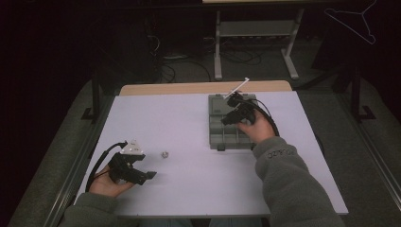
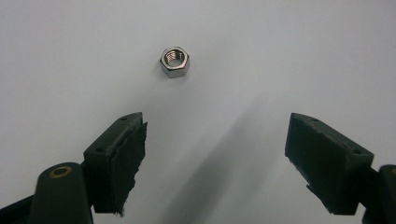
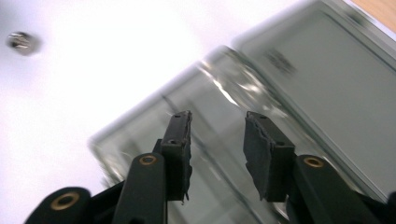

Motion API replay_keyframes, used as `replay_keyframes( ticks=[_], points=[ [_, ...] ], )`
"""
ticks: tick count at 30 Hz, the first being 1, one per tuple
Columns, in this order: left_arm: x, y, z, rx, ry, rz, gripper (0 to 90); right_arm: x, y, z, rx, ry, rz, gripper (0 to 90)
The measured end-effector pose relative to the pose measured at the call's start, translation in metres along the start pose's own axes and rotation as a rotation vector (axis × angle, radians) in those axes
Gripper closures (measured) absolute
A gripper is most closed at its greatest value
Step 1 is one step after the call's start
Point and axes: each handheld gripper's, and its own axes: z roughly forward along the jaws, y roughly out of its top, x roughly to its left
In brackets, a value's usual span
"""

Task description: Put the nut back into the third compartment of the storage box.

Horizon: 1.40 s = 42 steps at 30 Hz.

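On the white desk (image 1: 189,123) the left gripper (image 1: 150,175) rests at the near left with its jaws spread wide and nothing between them, and a small steel hex nut (image 2: 175,61) lies flat on the desk just beyond their tips, a little to the right of that gripper in the high view. At the far right the right gripper (image 3: 217,140) hangs over a grey compartment box (image 1: 229,123) that sits on the desk, its jaws parted by a narrow gap and pinching nothing, while the box blurs beneath them in the right gripper view.
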Motion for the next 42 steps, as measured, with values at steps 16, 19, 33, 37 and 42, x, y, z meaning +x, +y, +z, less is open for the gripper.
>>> replay_keyframes(
  ticks=[16,19,33,37,42],
  points=[
    [0.001,0.0,-0.001,-0.003,0.003,0.011,19.6,0.099,0.048,0.066,0.003,0.17,-0.192,54.1],
    [0.0,0.0,-0.001,-0.001,-0.003,0.0,19.6,0.113,0.053,0.076,0.007,0.194,-0.21,53.6],
    [-0.001,-0.001,-0.001,-0.012,-0.005,-0.01,19.6,0.156,0.065,0.119,0.074,0.213,-0.244,57.2],
    [-0.001,-0.001,-0.001,-0.011,-0.006,-0.011,19.7,0.159,0.063,0.123,0.097,0.216,-0.248,58.7],
    [0.0,-0.001,-0.001,-0.01,-0.003,-0.001,19.7,0.161,0.061,0.13,0.123,0.206,-0.261,64.5]
  ],
)
